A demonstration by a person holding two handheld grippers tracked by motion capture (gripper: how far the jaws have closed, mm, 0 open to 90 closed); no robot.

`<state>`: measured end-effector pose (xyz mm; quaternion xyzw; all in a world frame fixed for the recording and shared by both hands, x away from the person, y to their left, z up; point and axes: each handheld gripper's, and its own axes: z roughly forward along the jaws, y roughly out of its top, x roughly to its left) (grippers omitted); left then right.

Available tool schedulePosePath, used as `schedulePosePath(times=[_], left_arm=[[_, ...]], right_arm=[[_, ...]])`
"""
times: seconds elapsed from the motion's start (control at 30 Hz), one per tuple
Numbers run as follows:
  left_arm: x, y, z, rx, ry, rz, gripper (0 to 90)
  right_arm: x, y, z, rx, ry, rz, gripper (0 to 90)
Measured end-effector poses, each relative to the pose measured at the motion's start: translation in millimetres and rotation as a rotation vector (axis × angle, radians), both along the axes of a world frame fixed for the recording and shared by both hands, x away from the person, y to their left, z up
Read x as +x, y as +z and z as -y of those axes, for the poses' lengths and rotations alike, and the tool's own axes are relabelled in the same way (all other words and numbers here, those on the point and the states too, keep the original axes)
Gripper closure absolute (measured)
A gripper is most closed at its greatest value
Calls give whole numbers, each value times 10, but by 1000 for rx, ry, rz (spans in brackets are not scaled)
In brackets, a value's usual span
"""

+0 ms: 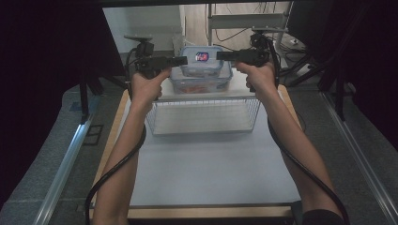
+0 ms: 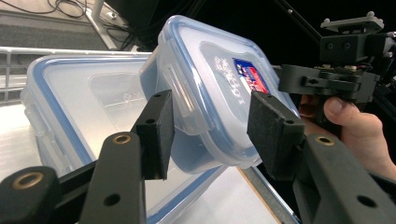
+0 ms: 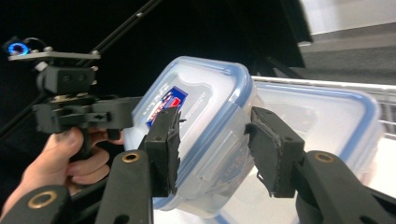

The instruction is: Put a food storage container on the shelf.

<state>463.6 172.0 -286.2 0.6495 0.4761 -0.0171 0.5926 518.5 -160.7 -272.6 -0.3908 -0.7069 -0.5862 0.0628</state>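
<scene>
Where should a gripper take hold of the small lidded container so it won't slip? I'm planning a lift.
Grip the small container by its two short ends, one gripper from each side, pads across lid rim and wall. It sits flat on the large container; its smooth lid offers no handle.

I hold both forearms stretched forward and raised, hands level with each other. My left gripper [image 1: 180, 60] points inward to the right, my right gripper [image 1: 220, 56] inward to the left, tips facing each other. Each pair of jaws stands partly apart, pads [image 2: 159, 135] parallel.
</scene>
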Motion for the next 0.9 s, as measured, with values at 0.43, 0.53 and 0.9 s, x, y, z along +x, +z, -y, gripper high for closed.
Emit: schedulePosePath(times=[0.43,0.53,0.9], left_arm=[[-163,-3,-120,30,43,117,456],[-244,-32,-172,56,55,143,523],[-423,-195,-181,118,54,190,688]], right_arm=[[-148,87,43,-112,-76,184,571],[-289,95,110,-125,-77,229,694],[-671,-116,-77,-239,58,289,897]])
